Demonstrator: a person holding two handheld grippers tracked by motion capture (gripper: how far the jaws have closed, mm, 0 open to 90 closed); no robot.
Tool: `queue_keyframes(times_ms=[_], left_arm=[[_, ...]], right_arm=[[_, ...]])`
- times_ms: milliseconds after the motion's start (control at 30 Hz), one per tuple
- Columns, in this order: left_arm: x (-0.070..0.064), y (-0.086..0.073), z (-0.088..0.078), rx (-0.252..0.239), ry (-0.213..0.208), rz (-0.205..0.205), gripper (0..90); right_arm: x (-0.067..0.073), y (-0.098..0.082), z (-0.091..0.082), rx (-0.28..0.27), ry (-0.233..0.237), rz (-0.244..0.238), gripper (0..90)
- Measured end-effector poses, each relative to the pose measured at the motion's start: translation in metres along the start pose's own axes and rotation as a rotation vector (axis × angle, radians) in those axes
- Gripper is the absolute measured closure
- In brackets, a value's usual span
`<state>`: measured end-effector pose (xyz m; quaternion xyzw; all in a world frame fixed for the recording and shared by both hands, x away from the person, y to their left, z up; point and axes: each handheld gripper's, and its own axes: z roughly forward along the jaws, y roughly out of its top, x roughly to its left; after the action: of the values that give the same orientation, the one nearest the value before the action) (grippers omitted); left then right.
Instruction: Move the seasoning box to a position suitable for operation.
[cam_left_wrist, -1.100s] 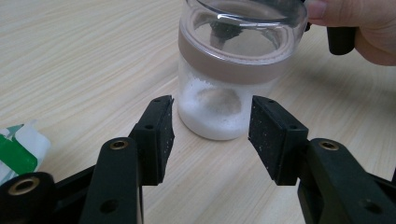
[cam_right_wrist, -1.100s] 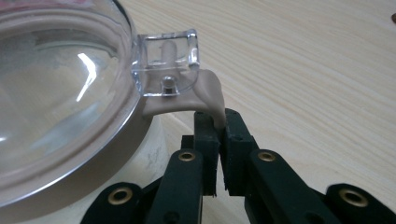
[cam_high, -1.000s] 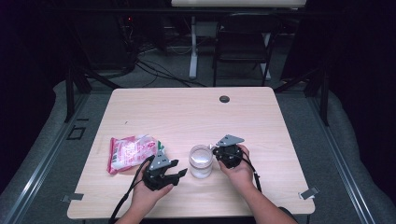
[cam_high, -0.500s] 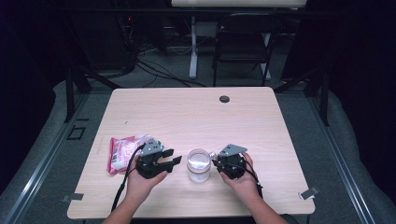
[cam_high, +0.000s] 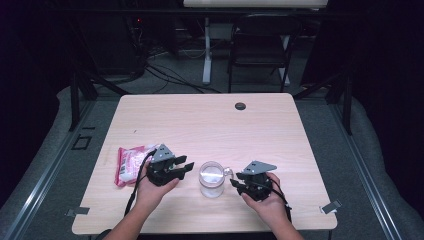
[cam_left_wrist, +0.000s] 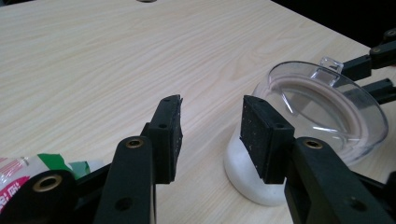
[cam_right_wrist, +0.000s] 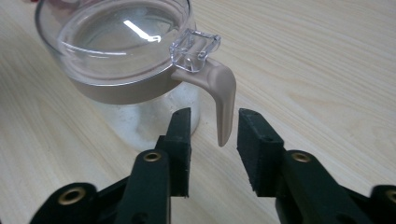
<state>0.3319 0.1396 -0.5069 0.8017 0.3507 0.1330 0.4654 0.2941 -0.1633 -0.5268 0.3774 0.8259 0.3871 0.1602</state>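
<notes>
Jaws on our right gripper (cam_right_wrist: 212, 151) have just been opening and now stand apart on either side of the tip of the jar (cam_high: 212, 178) handle (cam_right_wrist: 221, 100), pads clear of it. Left gripper (cam_left_wrist: 211, 137) jaws have been easing closed but still stand apart with nothing between them; the jar sits just ahead and to the right of them, lid (cam_right_wrist: 122, 35) on, standing free on the counter (cam_high: 210, 125) between our two grippers.

Risks as we see them:
- Handle is a thin curved tab. If we close the right jaws on the tip alone, we'd expect the jar to swing or slip out.
- Jar looks glass with white powder inside. A side knock from either jaw could slide or tip it, since nothing is bracing it right now.
- Lid has a clear flip tab (cam_right_wrist: 195, 49) just above the handle. A jaw catching it from below could pop the lid.
- Left jaws are off to one side of the jar body. Closing from there would clip the wall and push the jar toward the right gripper.

Around: pink packet (cam_high: 129, 162) lies behind the left jaws, beside that hand, near the trailing cable. Nothing stands between either gripper and the jar. Rest of the counter ahead is bare apart from the grommet (cam_high: 240, 106) far ahead of both jaws.
</notes>
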Motion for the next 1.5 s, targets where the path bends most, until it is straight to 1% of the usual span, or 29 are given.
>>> queue_keyframes(times_ms=[67,100,133,233,267,333,367,400,500,533,600,633,700,767,833,867,900,967,1000,1033,1067,1100,1133,1200,1233,1300,1367,1433,1500], left_arm=[[-0.001,0.001,0.000,-0.005,0.003,0.002,56.2],[-0.001,0.001,0.000,-0.012,0.004,0.000,55.4],[-0.001,0.001,-0.001,-0.015,0.002,0.000,54.8],[-0.001,0.003,-0.004,-0.029,-0.014,-0.016,54.9],[0.000,0.003,-0.005,-0.031,-0.015,-0.016,54.9],[0.000,0.003,-0.006,-0.040,-0.006,-0.017,54.6],[0.000,0.003,-0.006,-0.051,0.015,-0.012,54.2],[0.001,0.003,-0.006,-0.059,0.047,-0.018,54.6],[0.004,0.003,-0.007,-0.088,0.036,-0.072,55.7],[0.004,0.003,-0.008,-0.095,0.042,-0.080,55.8],[0.005,0.003,-0.009,-0.088,0.042,-0.096,55.6],[0.005,0.003,-0.008,-0.078,0.041,-0.103,53.6],[0.005,0.002,-0.006,-0.054,0.050,-0.108,52.0],[0.003,0.001,-0.005,-0.044,0.038,-0.103,52.1],[0.000,0.000,-0.004,-0.030,0.016,-0.075,51.3],[-0.001,-0.001,-0.005,-0.017,-0.005,-0.052,50.8],[-0.003,-0.001,-0.005,-0.021,-0.013,-0.040,51.5],[-0.006,-0.002,-0.005,-0.022,-0.002,-0.004,55.0],[-0.007,-0.002,-0.005,-0.022,-0.009,0.001,57.3],[-0.008,-0.002,-0.005,-0.025,-0.023,-0.013,58.0],[-0.009,-0.003,-0.005,-0.032,-0.034,-0.016,58.0],[-0.009,-0.003,-0.005,-0.036,-0.036,-0.007,58.9],[-0.010,-0.003,-0.005,-0.038,-0.035,0.000,59.4],[-0.012,-0.003,-0.005,-0.035,-0.062,-0.002,62.1],[-0.012,-0.003,-0.005,-0.034,-0.066,0.003,63.5],[-0.014,-0.004,-0.006,-0.035,-0.061,0.003,68.1],[-0.015,-0.004,-0.007,-0.041,-0.068,0.000,73.6],[-0.015,-0.004,-0.008,-0.042,-0.069,-0.003,77.5],[-0.016,-0.004,-0.009,-0.031,-0.081,0.001,81.3]], right_arm=[[0.000,0.002,-0.004,-0.007,-0.011,-0.005,62.2],[0.000,0.003,-0.006,-0.014,-0.011,0.007,60.7],[0.000,0.004,-0.007,-0.013,-0.006,0.013,59.2],[-0.002,0.010,-0.011,-0.024,-0.030,0.008,58.2],[-0.004,0.012,-0.012,-0.024,-0.026,0.015,58.1],[-0.006,0.019,-0.014,-0.022,-0.028,0.029,57.7],[-0.007,0.021,-0.014,-0.024,-0.026,0.035,57.6],[-0.008,0.025,-0.015,-0.020,-0.023,0.042,57.1],[-0.010,0.037,-0.016,-0.031,-0.031,0.062,56.9],[-0.010,0.041,-0.015,-0.036,-0.029,0.070,56.0],[-0.012,0.048,-0.014,-0.041,-0.030,0.091,53.6],[-0.012,0.050,-0.013,-0.034,-0.029,0.098,52.7],[-0.013,0.054,-0.012,-0.046,-0.030,0.111,52.5],[-0.013,0.055,-0.013,-0.052,-0.030,0.106,51.9],[-0.013,0.054,-0.013,-0.060,-0.035,0.105,51.3],[-0.013,0.053,-0.012,-0.060,-0.030,0.101,50.7],[-0.012,0.052,-0.012,-0.060,-0.024,0.099,50.2],[-0.010,0.051,-0.011,-0.059,-0.019,0.095,50.1],[-0.009,0.050,-0.011,-0.050,-0.014,0.088,50.2],[-0.008,0.048,-0.010,-0.050,-0.011,0.088,52.2],[-0.007,0.047,-0.009,-0.042,-0.005,0.080,56.8],[-0.006,0.046,-0.008,-0.031,0.000,0.071,57.6],[-0.006,0.046,-0.008,-0.022,-0.007,0.060,58.0],[-0.004,0.044,-0.009,-0.042,-0.012,0.064,60.7],[-0.004,0.043,-0.009,-0.042,-0.007,0.070,62.4],[-0.002,0.043,-0.011,-0.054,-0.007,0.070,67.9],[-0.001,0.043,-0.013,-0.070,-0.019,0.067,72.9],[-0.002,0.043,-0.014,-0.073,-0.010,0.074,76.7],[-0.004,0.043,-0.013,-0.070,0.001,0.087,78.7]])
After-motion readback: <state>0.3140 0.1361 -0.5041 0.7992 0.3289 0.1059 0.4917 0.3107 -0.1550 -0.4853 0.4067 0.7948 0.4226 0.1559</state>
